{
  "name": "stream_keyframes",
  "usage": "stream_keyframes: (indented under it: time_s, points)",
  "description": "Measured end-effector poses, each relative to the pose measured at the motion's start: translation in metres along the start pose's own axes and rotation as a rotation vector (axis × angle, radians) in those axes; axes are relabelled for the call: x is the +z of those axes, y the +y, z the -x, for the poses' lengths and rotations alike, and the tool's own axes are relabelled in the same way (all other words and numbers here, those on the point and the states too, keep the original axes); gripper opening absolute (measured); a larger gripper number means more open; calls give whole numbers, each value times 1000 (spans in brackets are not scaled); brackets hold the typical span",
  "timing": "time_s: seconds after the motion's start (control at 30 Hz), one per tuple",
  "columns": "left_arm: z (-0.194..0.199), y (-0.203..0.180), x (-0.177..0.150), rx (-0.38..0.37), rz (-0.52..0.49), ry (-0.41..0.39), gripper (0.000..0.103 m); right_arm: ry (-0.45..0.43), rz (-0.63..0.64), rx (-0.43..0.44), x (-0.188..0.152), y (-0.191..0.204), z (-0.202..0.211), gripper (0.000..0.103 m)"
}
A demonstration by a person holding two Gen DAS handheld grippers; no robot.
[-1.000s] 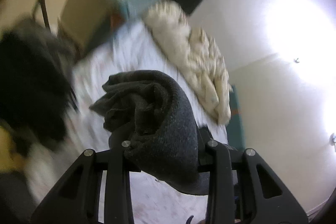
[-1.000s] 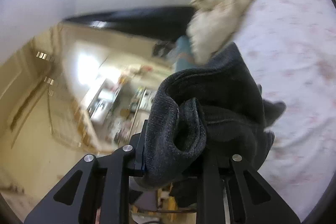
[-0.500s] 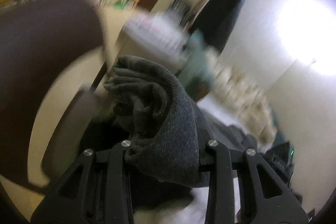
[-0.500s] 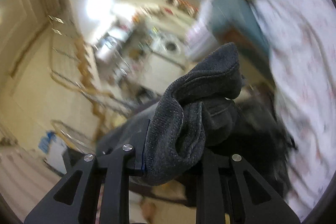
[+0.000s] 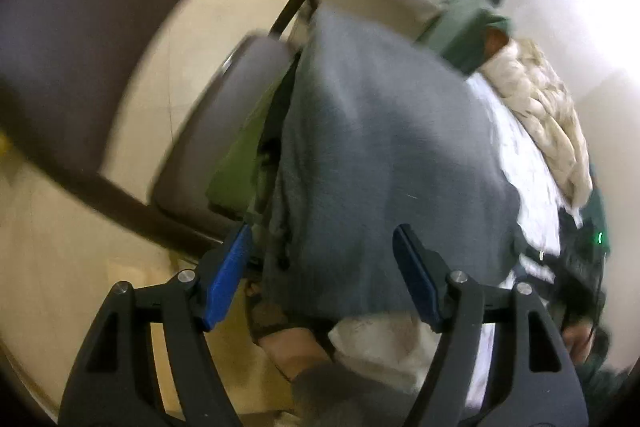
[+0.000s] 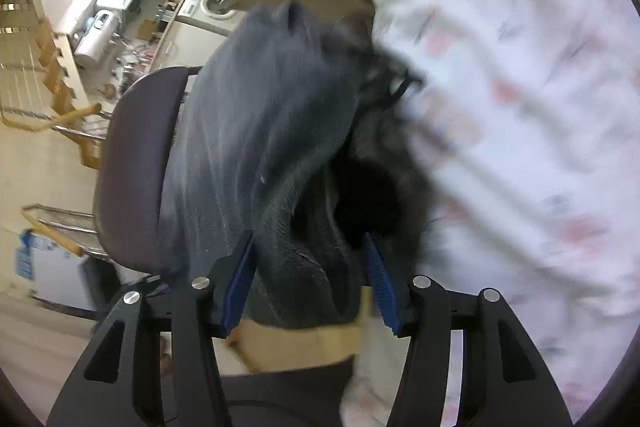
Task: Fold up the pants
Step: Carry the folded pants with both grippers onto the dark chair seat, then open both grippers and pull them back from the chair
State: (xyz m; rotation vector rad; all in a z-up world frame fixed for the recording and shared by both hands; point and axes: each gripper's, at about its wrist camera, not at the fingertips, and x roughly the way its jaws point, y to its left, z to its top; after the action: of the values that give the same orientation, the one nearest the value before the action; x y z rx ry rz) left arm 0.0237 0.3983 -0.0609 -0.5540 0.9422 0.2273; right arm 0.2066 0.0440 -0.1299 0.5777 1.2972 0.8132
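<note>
Since a second ago both grippers have swung down from the wall and room toward the bed edge, and the bunched cloth that filled each jaw is now spread out below them. The white floral-print bedsheet (image 6: 520, 107) fills the right of the right wrist view, blurred by motion. The dark grey knit pants (image 5: 380, 147) lie draped over the bed edge, their far end reaching toward a purple-grey padded chair (image 6: 132, 167); the near hem is cut off behind the fingers. A crumpled cream quilt (image 5: 548, 131) sits farther up the bed, beside a teal headboard edge (image 5: 464, 23). The left gripper (image 5: 320, 259) has just been opening: its blue pads (image 5: 228, 267) stand well apart, the cloth between them but not pinched. The right gripper (image 6: 308, 267) has likewise just been opening; a fold of pants lies between its pads, and whether the left pad still touches it is hard to tell.
</note>
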Motion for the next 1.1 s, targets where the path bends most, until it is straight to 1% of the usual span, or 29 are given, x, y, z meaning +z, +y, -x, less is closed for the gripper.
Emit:
stream_keyframes:
  time_s: [0.07, 0.1, 0.13, 0.17, 0.2, 0.23, 0.27, 0.3, 0.33, 0.37, 0.4, 0.43, 0.47, 0.5, 0.53, 0.57, 0.6, 0.63, 0.67, 0.73, 0.77, 0.8, 0.83, 0.9, 0.97, 1.0, 1.03, 1.07, 1.1]
  points:
    - [29, -25, 5, 16, -112, -98, 70, -70, 70, -62, -1, 13, 23, 57]
    - [37, -34, 9, 21, -146, -132, 70, -139, 111, -106, 6, 24, 37, 57]
    - [43, -48, 16, 31, -182, -177, 71, -180, 138, -116, 11, 33, 45, 57]
    - [40, -65, 31, 42, -225, -209, 71, -206, 163, -117, 18, 44, 47, 57]
    - [31, -76, 46, 69, -244, -214, 71, -214, 192, -115, 28, 60, 42, 57]
    - [21, -80, 55, 80, -252, -203, 71, -195, 223, -109, 40, 77, 30, 57]
    - [-2, -87, 73, 80, -264, -161, 71, -166, 248, -99, 46, 88, 19, 57]
    - [-22, -87, 84, 82, -261, -115, 70, -113, 280, -89, 56, 103, -1, 56]
    - [-50, -86, 97, 94, -255, -53, 63, -57, 313, -101, 65, 114, -23, 52]
    - [-79, -82, 108, 130, -245, 2, 58, -29, 349, -134, 73, 123, -42, 52]
    - [-105, -75, 116, 151, -219, 55, 53, -10, 386, -186, 77, 130, -59, 52]
    - [-122, -66, 123, 141, -191, 81, 53, 14, 411, -253, 83, 131, -77, 52]
    - [-132, -60, 128, 136, -163, 79, 53, 34, 419, -319, 90, 130, -94, 52]
    - [-140, -53, 131, 134, -137, 67, 54, 64, 411, -398, 98, 122, -114, 52]
    - [-147, -49, 135, 132, -118, 62, 54, 89, 393, -439, 102, 106, -124, 54]
    - [-155, -49, 140, 133, -111, 63, 54, 124, 357, -450, 110, 95, -135, 57]
    - [-155, -49, 142, 139, -115, 68, 55, 152, 304, -451, 117, 81, -145, 65]
    - [-158, -54, 143, 160, -128, 74, 55, 148, 281, -453, 121, 77, -147, 68]
    - [-150, -56, 139, 180, -134, 76, 55, 138, 274, -450, 122, 75, -144, 68]
    - [-137, -62, 138, 193, -148, 88, 56, 102, 303, -421, 119, 83, -124, 68]
    - [-122, -69, 139, 179, -151, 79, 57, 71, 331, -399, 118, 91, -109, 68]
    - [-107, -71, 137, 152, -152, 56, 61, 20, 375, -366, 112, 99, -82, 71]
    - [-89, -78, 136, 132, -160, 28, 62, -16, 413, -350, 105, 103, -62, 71]
    - [-59, -102, 132, 136, -193, -30, 63, -88, 486, -331, 88, 117, -12, 72]
    - [-30, -131, 119, 135, -225, -82, 67, -144, 510, -312, 68, 117, 30, 81]
    - [-21, -143, 112, 132, -235, -101, 74, -188, 516, -315, 56, 115, 57, 87]
    - [-5, -161, 96, 123, -249, -143, 76, -219, 517, -322, 47, 113, 75, 90]
    - [3, -171, 86, 112, -260, -166, 77, -251, 513, -329, 39, 108, 95, 92]
    - [14, -185, 72, 96, -272, -197, 78, -286, 502, -337, 28, 102, 119, 99]
